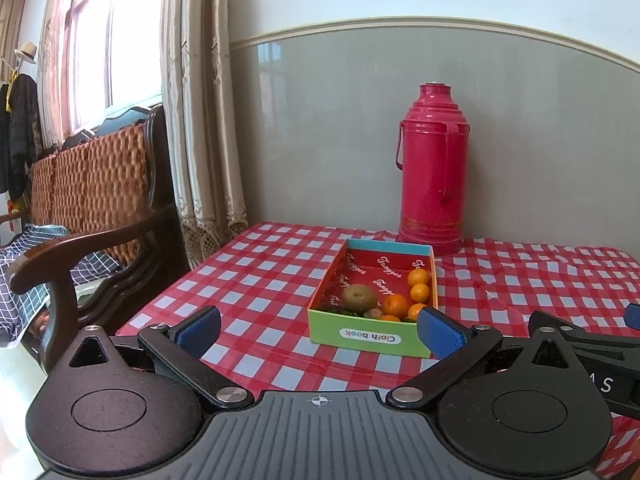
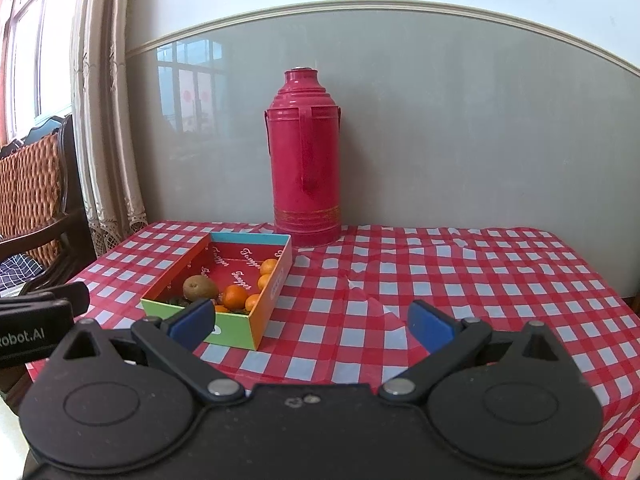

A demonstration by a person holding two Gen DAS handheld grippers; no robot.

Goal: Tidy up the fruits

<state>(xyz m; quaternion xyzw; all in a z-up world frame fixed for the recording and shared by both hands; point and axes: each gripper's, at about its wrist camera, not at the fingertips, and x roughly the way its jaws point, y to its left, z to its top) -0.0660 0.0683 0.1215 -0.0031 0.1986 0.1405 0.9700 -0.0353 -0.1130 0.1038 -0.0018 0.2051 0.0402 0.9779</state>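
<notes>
While both grippers hang low at the near edge of the table, the fruit sits gathered in an open cardboard box [image 1: 372,336] just below the middle of the left wrist view and at centre left of the right wrist view. That box has a green front wall printed "Cloth book", an orange side wall, a blue far rim and a red lining with white script. Inside lie one brown fuzzy kiwi [image 1: 359,297] against the left wall, one larger orange [image 1: 395,305] beside it, and three small mandarins [image 1: 419,293] in a row along the right wall; a smaller brown fruit and some dark green bits show at the front wall, too hidden to name. One tall pink thermos [image 1: 433,172] stands upright behind the box at the wall, near its far right corner but apart from it.

Left gripper [image 1: 320,330]: blue-padded jaws spread wide, holding nothing, the box front between them in the frame. Right gripper [image 2: 312,322]: jaws equally wide apart and bare, its left pad overlapping the box's front corner in the frame.

Red-and-white checked tablecloth [image 2: 460,280] lies bare across the whole right half of the right wrist view, out to the table's right edge. A wooden chair [image 1: 100,208] stands at the left of the frame, beside the table's left edge.
</notes>
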